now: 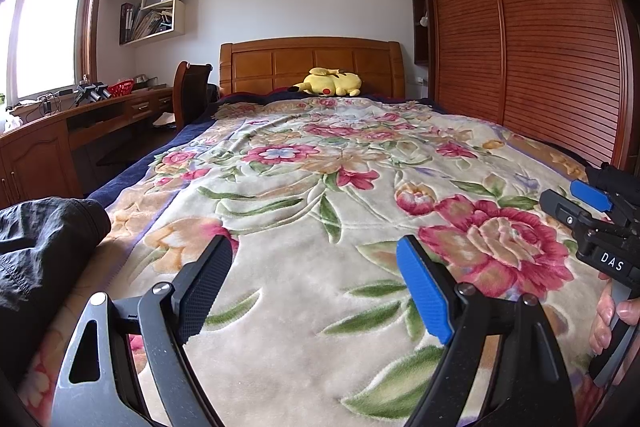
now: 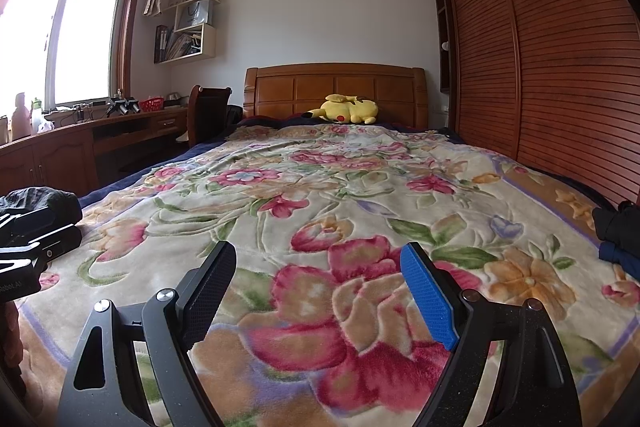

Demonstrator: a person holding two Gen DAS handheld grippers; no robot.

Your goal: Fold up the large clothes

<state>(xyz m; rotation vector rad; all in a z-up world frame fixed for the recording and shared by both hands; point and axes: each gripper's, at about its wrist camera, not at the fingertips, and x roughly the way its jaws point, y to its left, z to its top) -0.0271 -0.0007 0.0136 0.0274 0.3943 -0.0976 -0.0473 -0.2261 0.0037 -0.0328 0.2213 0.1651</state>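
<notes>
A black garment [image 1: 44, 247] lies bunched at the left edge of the bed; it also shows in the right wrist view [image 2: 40, 201]. A dark pile of clothes [image 2: 618, 235] lies at the bed's right edge. My left gripper [image 1: 316, 259] is open and empty, held low over the floral blanket [image 1: 320, 167]. My right gripper [image 2: 318, 261] is open and empty over the same blanket [image 2: 340, 187]. The right gripper also shows at the right of the left wrist view [image 1: 592, 211], the left gripper's body at the left of the right wrist view [image 2: 28, 239].
A yellow plush toy [image 1: 330, 82] lies by the wooden headboard [image 1: 310, 61]. A slatted wardrobe [image 1: 540, 47] runs along the right side. A wooden desk [image 1: 80, 119] and chair [image 1: 192, 91] stand at the left under the window.
</notes>
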